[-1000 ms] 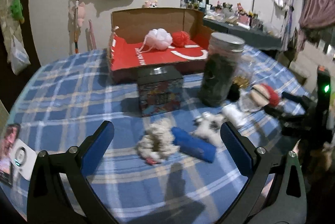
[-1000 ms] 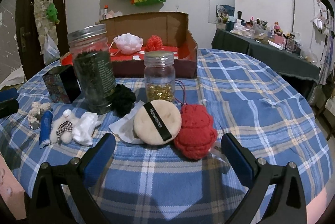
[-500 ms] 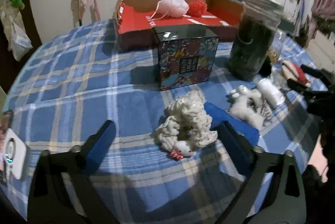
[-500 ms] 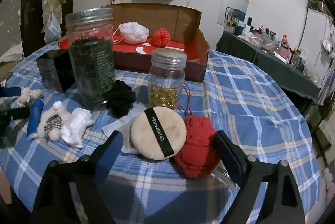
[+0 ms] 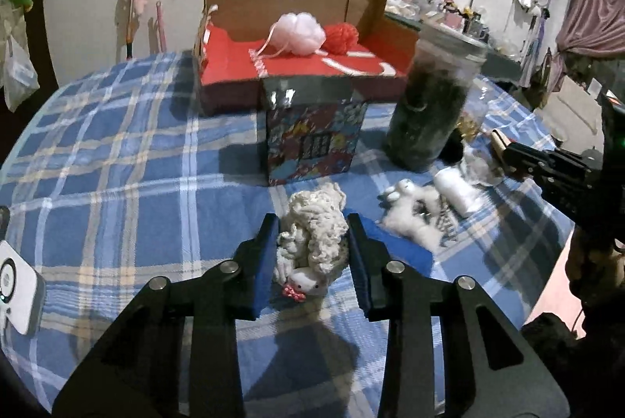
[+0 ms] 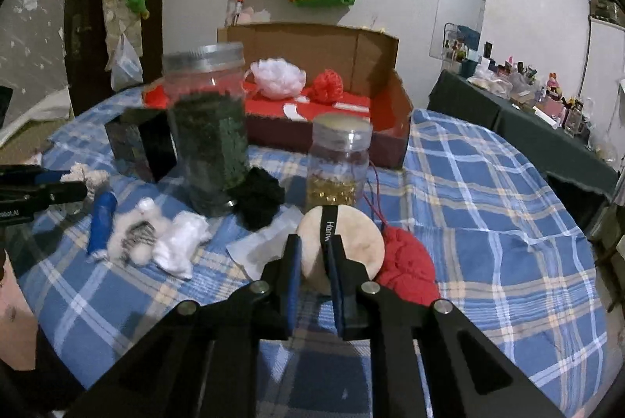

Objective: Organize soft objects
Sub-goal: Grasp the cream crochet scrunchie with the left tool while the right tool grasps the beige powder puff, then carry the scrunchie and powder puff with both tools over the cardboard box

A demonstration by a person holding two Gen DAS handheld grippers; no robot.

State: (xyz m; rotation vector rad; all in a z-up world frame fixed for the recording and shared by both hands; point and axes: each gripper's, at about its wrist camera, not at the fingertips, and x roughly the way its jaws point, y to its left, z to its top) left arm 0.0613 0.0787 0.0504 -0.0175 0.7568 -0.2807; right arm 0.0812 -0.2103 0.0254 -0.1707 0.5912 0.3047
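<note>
A cream crochet toy (image 5: 318, 242) lies on the blue plaid tablecloth, and my left gripper (image 5: 312, 219) is closing on it, pads touching both its sides. Beside it lie a blue roll (image 5: 394, 246) and a white fluffy toy (image 5: 410, 218). My right gripper (image 6: 313, 240) is shut on the near edge of a beige powder puff (image 6: 359, 242), which has a red crochet piece (image 6: 410, 269) against it. At the back stands an open cardboard box (image 5: 234, 74) holding a pink bath pouf (image 5: 300, 31) and a red pouf (image 5: 343, 35).
A tall jar of dark contents (image 5: 429, 105), a printed tin box (image 5: 312, 136) and a small jar of gold bits (image 6: 338, 160) stand mid-table. A black scrunchie (image 6: 258, 195) and white cloth (image 6: 181, 242) lie nearby. A white device (image 5: 15, 285) sits at the left edge.
Both grippers went from wide open to closed. The left one dropped forward around the cream crochet toy; the right one closed on the powder puff's edge.
</note>
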